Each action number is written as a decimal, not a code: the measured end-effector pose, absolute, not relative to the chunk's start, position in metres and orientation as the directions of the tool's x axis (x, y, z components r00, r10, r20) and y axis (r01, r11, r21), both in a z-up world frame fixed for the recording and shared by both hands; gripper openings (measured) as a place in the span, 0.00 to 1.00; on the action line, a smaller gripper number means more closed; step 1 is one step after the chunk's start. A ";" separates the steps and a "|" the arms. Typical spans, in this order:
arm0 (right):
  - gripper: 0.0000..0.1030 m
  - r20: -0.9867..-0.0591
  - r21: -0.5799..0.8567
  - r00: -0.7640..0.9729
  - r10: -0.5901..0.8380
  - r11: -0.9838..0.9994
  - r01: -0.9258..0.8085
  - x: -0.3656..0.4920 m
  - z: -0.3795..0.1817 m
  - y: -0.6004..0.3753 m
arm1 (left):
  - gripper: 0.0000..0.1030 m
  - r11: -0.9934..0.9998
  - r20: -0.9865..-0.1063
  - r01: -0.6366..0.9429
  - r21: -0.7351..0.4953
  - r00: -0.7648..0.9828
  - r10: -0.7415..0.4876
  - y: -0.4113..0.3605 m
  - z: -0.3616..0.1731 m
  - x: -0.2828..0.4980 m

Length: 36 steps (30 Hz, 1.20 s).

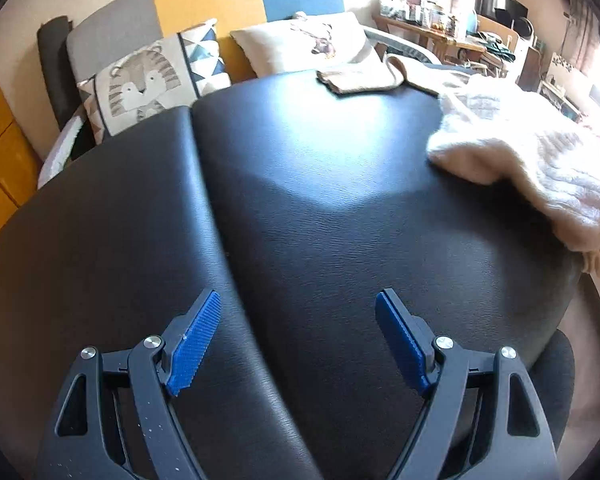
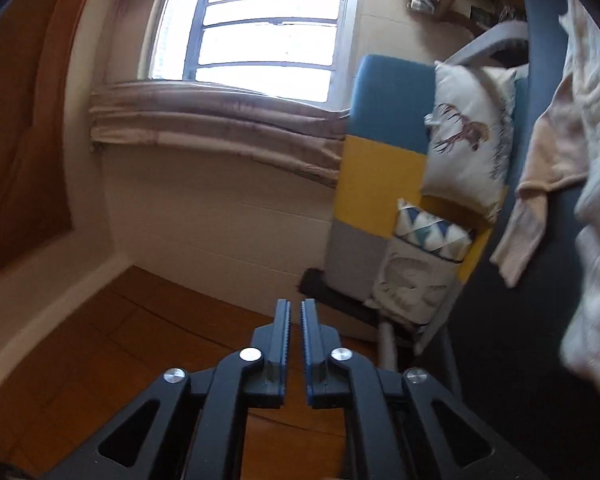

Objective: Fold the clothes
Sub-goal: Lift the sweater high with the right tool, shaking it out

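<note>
A cream knitted garment (image 1: 532, 160) lies rumpled at the right edge of the black leather surface (image 1: 320, 200). A beige garment (image 1: 356, 78) lies folded flat at the far edge. My left gripper (image 1: 298, 296) hovers low over the bare leather, open wide, with nothing between its blue pads (image 1: 196, 344). The right wrist view is rolled sideways. There my right gripper (image 2: 296, 303) is shut with only a thin slit between its fingers, holding nothing and pointing at the wall and floor. The cream knit (image 2: 596, 240) and the beige garment (image 2: 548, 160) are off to its right.
A lion cushion (image 1: 140, 84) and a deer cushion (image 1: 308, 44) lean on a grey, yellow and blue sofa back (image 1: 204, 4) behind the surface. A cluttered wooden desk (image 1: 440, 28) stands at the far right. A window (image 2: 260, 28) and wooden floor (image 2: 100, 340) fill the right wrist view.
</note>
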State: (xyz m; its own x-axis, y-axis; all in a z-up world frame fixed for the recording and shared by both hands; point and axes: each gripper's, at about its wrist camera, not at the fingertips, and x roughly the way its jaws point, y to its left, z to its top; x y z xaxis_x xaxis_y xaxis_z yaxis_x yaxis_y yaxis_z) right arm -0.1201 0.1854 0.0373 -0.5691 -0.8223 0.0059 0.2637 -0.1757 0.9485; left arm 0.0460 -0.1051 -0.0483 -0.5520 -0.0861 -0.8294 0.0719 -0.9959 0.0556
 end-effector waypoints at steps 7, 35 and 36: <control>0.46 -0.552 0.543 -0.594 -0.585 -0.793 0.276 -0.105 -0.027 0.143 | 0.80 -0.993 -0.850 0.113 0.024 -0.521 -0.080 -0.123 -0.057 0.050; 0.09 -0.382 0.888 -0.546 -0.745 -0.461 0.008 -0.133 -0.092 0.206 | 0.80 -0.993 -0.858 0.103 0.050 -0.504 -0.095 -0.121 -0.063 0.048; 0.09 -0.311 0.932 -0.549 -0.776 -0.362 -0.016 -0.135 -0.089 0.215 | 0.80 -0.993 -0.858 0.108 0.044 -0.504 -0.093 -0.122 -0.062 0.048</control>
